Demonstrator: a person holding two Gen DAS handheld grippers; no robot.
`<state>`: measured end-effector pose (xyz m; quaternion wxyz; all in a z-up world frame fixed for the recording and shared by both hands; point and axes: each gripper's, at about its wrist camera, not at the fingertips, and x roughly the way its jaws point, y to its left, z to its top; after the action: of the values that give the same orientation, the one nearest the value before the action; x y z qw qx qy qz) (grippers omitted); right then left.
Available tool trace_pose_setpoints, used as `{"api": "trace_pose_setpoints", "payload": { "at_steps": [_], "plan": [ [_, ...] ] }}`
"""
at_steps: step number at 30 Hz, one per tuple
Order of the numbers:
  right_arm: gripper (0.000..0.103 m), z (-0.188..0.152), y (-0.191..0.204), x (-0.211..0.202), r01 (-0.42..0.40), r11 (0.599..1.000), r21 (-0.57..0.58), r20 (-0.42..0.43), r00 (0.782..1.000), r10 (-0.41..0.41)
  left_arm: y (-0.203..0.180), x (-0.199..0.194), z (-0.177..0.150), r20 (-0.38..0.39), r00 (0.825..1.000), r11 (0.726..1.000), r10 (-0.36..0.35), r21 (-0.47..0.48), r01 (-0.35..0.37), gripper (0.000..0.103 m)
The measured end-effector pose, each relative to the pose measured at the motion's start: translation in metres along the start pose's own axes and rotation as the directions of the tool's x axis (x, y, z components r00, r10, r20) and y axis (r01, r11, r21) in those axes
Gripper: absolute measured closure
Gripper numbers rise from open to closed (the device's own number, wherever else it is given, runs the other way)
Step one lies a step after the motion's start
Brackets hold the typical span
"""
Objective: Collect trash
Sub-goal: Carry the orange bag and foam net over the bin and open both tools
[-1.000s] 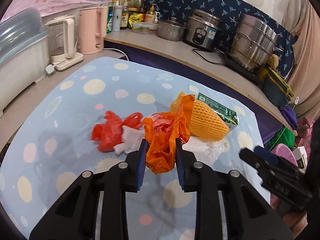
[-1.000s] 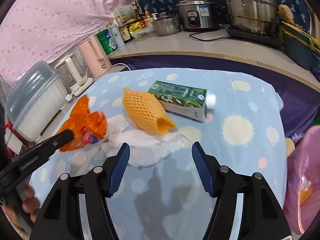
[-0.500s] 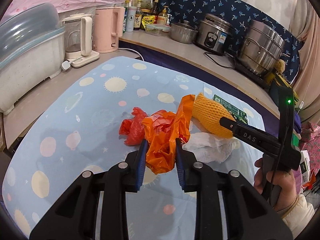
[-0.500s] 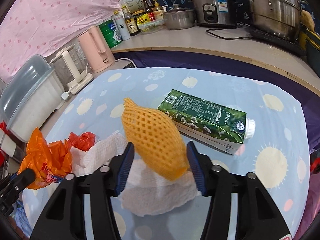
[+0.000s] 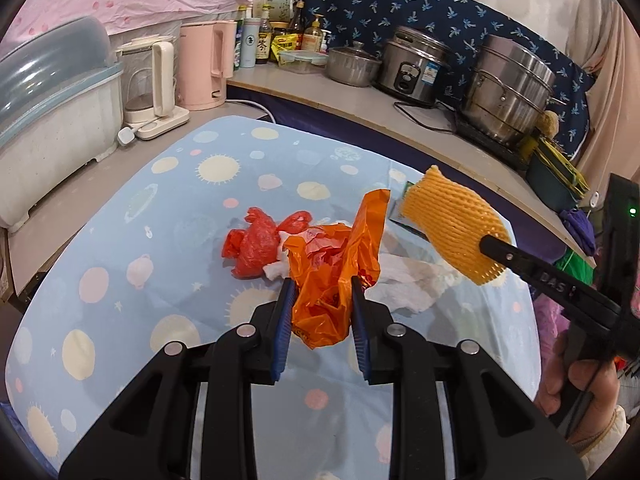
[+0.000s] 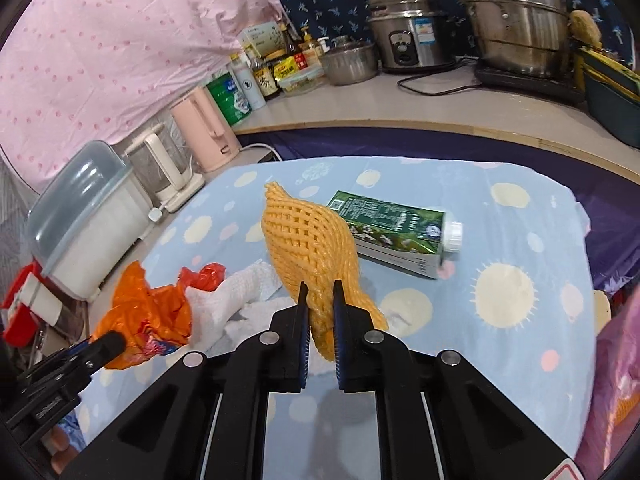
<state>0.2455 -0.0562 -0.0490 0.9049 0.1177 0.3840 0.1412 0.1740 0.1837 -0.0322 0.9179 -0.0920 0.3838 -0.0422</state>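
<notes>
My left gripper [image 5: 320,304] is shut on an orange plastic bag [image 5: 336,264] and holds it above the blue spotted tablecloth [image 5: 160,240]; the bag also shows in the right wrist view [image 6: 148,320]. My right gripper [image 6: 320,308] is shut on a yellow foam fruit net [image 6: 312,244], lifted off the cloth; the net also shows in the left wrist view [image 5: 452,224]. On the cloth lie a red plastic bag [image 5: 252,244], crumpled white tissues [image 6: 248,300] and a green drink carton [image 6: 396,232] on its side.
A counter runs behind the table with a pink kettle [image 5: 200,68], a glass kettle [image 5: 152,84], bottles, a rice cooker [image 5: 416,64] and steel pots [image 5: 508,92]. A white lidded bin [image 5: 52,120] stands at the left. A pink bag [image 6: 616,380] hangs at the table's right edge.
My right gripper closed on the yellow foam net and lifted it off the tissues. My left gripper kept its hold on the orange bag and drew back a little.
</notes>
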Motion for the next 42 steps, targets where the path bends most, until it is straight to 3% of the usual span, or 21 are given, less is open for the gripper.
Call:
{"api": "trace_pose_setpoints", "payload": {
  "at_steps": [12,26,36,42],
  "plan": [
    [0.093,-0.043,-0.04,-0.107,0.068,0.996,0.06,0.072,0.995,-0.072,-0.066,-0.033,-0.025,-0.024,0.997,0.991,-0.073,0.106,0.076,0.077],
    [0.093,-0.101,-0.098,-0.185,0.136,0.974,0.179,0.109,0.982,-0.157,-0.151,-0.054,-0.066,-0.077,0.984,0.956,-0.158,0.239,0.172,0.077],
    [0.093,-0.13,-0.159,-0.231,0.203,0.934,0.294,0.13,0.96,-0.249,-0.224,-0.056,-0.087,-0.114,0.965,0.913,-0.237,0.312,0.261,0.077],
    [0.093,-0.133,-0.19,-0.248,0.262,0.907,0.33,0.142,0.936,-0.322,-0.271,-0.048,-0.085,-0.139,0.943,0.88,-0.303,0.338,0.333,0.077]
  ]
}}
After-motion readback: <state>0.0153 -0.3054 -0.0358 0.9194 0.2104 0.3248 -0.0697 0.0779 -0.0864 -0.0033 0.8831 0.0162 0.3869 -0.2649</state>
